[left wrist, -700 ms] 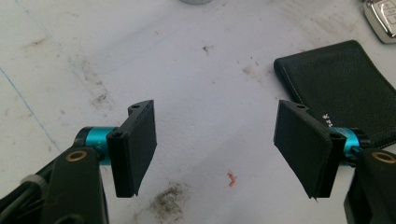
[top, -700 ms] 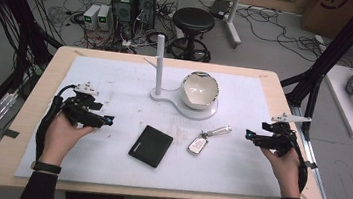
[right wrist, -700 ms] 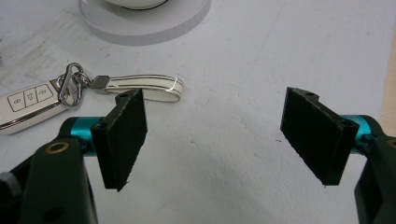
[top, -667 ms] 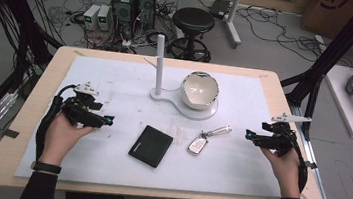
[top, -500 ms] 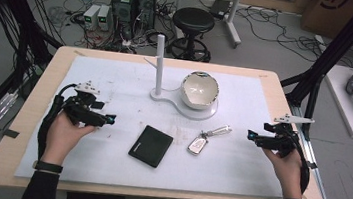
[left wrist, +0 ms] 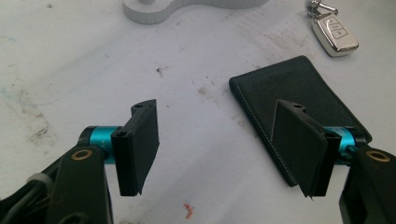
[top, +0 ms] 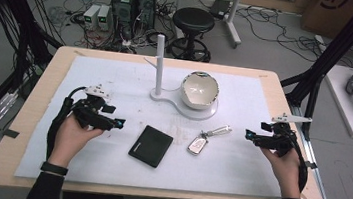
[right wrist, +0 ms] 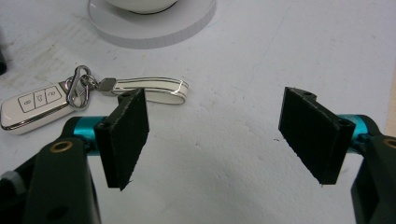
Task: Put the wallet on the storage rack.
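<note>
We hold the left tool (top: pixel 117 122) at nine o'clock and the right tool (top: pixel 249 134) at three, both with jaws apart, flanking the wallet (top: pixel 151 145) and key fob (top: pixel 198 144).

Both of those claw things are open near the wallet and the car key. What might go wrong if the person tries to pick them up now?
The wallet lies flat on the white mat, so the left gripper might slide it along instead of getting under an edge. The key fob hangs on a ring with a strap; if the right gripper pinches the strap alone, the fob may swing. The bowl on its stand sits close behind.
</note>
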A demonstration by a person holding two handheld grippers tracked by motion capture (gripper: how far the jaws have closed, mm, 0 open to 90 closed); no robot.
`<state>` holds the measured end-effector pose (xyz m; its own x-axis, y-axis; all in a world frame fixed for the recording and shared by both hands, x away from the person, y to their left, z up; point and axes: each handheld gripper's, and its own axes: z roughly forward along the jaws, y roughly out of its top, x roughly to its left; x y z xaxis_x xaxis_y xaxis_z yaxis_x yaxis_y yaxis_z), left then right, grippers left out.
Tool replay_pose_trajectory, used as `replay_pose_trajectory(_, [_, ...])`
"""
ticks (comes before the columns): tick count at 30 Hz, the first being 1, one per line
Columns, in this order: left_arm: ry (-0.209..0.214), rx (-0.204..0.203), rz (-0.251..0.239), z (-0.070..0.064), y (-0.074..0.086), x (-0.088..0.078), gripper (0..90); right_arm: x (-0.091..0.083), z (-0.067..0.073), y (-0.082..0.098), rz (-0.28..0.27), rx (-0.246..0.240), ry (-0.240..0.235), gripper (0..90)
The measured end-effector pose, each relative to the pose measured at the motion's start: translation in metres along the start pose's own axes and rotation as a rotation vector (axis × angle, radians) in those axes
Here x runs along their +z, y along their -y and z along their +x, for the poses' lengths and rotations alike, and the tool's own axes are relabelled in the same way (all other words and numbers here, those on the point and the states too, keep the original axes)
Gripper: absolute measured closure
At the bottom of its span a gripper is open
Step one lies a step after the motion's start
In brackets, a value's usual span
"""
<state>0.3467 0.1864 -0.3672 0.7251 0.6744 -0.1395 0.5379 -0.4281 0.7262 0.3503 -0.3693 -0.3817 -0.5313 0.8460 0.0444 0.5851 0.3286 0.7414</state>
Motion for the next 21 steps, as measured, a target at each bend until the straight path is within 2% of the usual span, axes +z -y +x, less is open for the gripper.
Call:
replay_pose_trajectory(7, [0.032, 0.014, 0.036, -0.008, -0.002, 0.015, 32.9, 0.003, 0.004, 0.0, 0.004, -0.011, -0.023, 26.7])
replay_pose_trajectory(11, [0.072, 0.01, 0.055, -0.01, -0.001, 0.024, 34.0, 0.007, 0.006, 0.0, 0.014, -0.026, -0.033, 26.7])
replay_pose_trajectory(17, [0.109, 0.007, 0.06, -0.013, -0.001, 0.035, 35.9, 0.011, 0.007, 0.001, 0.032, -0.053, -0.039, 26.7])
replay_pose_trajectory(21, [0.155, -0.001, 0.045, -0.018, -0.004, 0.045, 36.3, 0.011, 0.008, 0.001, 0.036, -0.05, -0.043, 26.6])
